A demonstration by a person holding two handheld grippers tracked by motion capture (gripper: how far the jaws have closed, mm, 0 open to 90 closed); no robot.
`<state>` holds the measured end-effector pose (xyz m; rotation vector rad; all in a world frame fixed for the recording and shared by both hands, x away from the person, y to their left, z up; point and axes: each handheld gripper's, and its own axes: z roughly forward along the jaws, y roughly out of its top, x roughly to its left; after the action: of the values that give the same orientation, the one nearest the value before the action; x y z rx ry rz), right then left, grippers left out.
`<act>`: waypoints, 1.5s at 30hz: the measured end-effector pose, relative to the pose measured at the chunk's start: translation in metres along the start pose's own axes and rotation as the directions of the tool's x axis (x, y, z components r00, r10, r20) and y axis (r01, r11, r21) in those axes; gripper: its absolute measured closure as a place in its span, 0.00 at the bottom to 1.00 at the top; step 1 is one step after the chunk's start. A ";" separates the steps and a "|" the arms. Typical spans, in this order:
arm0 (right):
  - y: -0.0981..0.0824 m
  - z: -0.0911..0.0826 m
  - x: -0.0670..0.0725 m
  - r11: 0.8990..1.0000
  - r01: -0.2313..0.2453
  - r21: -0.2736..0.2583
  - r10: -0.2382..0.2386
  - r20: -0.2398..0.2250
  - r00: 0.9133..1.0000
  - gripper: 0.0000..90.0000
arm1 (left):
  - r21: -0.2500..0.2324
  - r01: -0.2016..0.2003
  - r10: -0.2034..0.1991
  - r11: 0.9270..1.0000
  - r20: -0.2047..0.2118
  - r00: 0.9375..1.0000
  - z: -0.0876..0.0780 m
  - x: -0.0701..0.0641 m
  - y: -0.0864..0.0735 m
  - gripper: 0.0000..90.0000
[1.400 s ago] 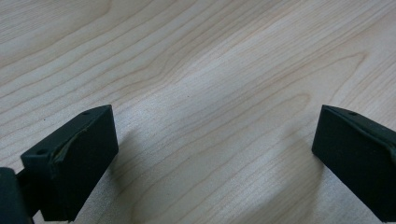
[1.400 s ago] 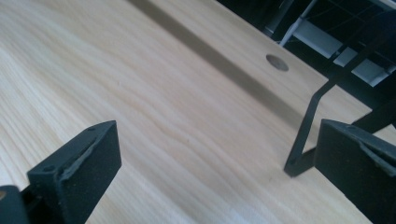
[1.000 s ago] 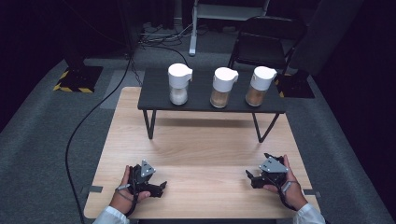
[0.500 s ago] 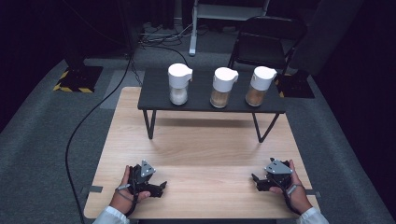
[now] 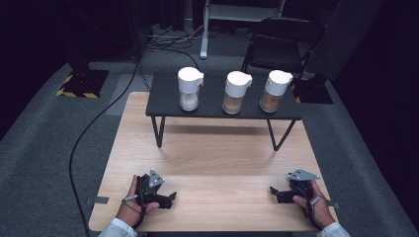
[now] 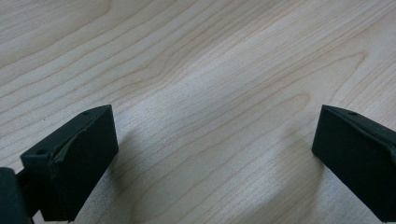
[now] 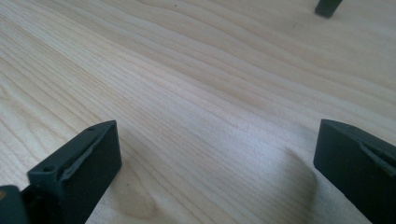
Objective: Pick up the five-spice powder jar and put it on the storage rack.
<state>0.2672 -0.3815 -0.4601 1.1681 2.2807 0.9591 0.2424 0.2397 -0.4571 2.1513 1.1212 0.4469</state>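
Jars: three lidded jars stand in a row on a small dark raised shelf (image 5: 217,106) at the far side of the wooden surface (image 5: 212,163): a white-filled jar (image 5: 189,89) at the left, a tan-filled jar (image 5: 236,92) in the middle, a brown-filled jar (image 5: 274,91) at the right. All are upright, near one another but apart.

Left gripper (image 5: 165,200) rests low on the near left of the surface, jaws spread wide, holding nothing; its own view confirms bare wood between the jaws. Right gripper (image 5: 276,193) rests at the near right, likewise released and empty. Both are well apart from the jars.

Risks, as judged:
- Each jar is tall with a broad white lid; a jaw striking high on the body could tip it off the narrow shelf.
- Spacing in the row is tight; a wide-open gripper closing on one jar may knock its neighbour.
- A grip on the lid alone may lift the lid and spill the contents.
- The shelf stands on thin legs; a low approach could catch a leg or the shelf's front edge and shake all three.
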 end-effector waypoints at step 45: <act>0.000 0.000 -0.008 1.000 -0.019 0.012 0.019 -0.024 1.000 0.00 | 0.003 -0.005 0.005 1.000 0.004 1.000 0.000 0.001 0.001 0.00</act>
<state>0.2718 -0.3883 -0.4594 1.1913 2.3015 0.9727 0.2435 0.2403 -0.4566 2.1572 1.1150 0.4440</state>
